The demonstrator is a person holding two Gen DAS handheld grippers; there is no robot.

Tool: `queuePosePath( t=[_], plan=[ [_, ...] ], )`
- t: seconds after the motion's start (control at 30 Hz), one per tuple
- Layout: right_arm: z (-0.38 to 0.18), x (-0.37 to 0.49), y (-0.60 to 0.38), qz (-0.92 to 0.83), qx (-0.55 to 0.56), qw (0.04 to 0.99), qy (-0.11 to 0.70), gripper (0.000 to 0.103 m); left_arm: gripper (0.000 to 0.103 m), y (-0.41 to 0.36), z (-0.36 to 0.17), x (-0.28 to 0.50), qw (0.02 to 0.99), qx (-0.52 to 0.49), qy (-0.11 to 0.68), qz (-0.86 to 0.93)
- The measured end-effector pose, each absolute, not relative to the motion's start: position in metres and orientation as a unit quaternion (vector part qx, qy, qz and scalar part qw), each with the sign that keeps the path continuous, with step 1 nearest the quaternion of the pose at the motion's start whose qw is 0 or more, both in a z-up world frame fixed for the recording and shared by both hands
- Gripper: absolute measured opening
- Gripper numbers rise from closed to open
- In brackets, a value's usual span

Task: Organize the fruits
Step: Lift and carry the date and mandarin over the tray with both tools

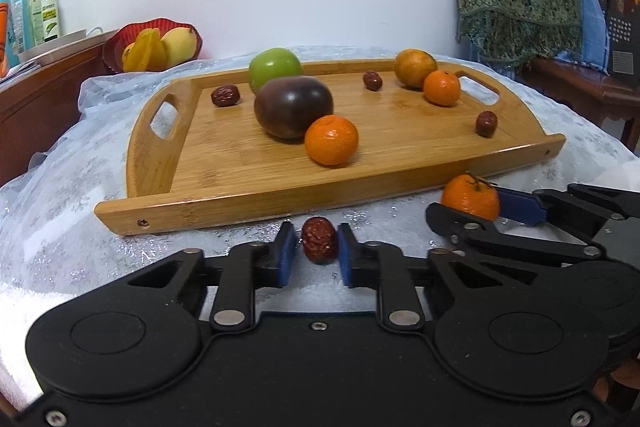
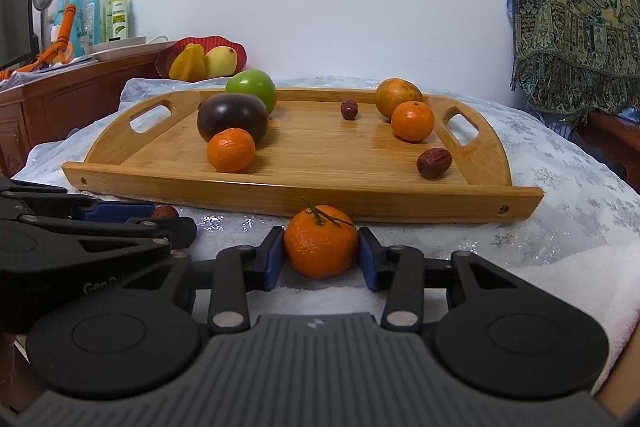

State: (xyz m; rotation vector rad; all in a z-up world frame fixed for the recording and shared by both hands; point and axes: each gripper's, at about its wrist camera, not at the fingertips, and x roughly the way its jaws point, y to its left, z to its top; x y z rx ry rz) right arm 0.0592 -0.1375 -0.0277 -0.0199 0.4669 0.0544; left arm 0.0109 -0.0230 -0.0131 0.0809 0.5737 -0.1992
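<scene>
- The red date (image 1: 319,240) in front of me is small, wrinkled and dark red, sitting on the white cloth (image 1: 60,187) just before the near rim of the wooden tray (image 1: 224,203).
- The stemmed mandarin (image 2: 321,241) is bright orange with a dry green twig on top, also on the cloth against the tray's near rim.
- Counting on the tray: three dates, two mandarins, one yellowish orange (image 1: 415,67), one green apple (image 1: 274,67), one dark purple fruit (image 1: 293,112).
- Off the tray: one date and one mandarin, so four dates and three mandarins in all.
- My left gripper (image 1: 317,251) is drawn in narrow, blue pads right at the date's two sides.
- My right gripper (image 2: 322,259) sits about mid-width, its pads pressed on the stemmed mandarin left and right.
</scene>
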Motion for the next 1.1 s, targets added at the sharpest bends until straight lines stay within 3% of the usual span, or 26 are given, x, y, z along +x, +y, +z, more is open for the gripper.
queuePosePath(
  t=[0.33,0.63,1.1],
  plan=[
    [-0.021,0.056,-0.142,0.032,0.023,0.973,0.228,0.044,0.015,-0.018,-0.004,0.009,0.953,0.012,0.281,-0.112],
    [0.002,0.052,-0.145,0.037,0.034,0.981,0.189,0.043,0.015,-0.018,0.024,0.001,0.965,0.019,0.234,-0.112],
    [0.046,0.115,-0.155,0.036,0.024,0.99,0.131,0.041,0.017,0.022,0.071,0.081,0.971,-0.028,0.23,-0.062]
  ],
)
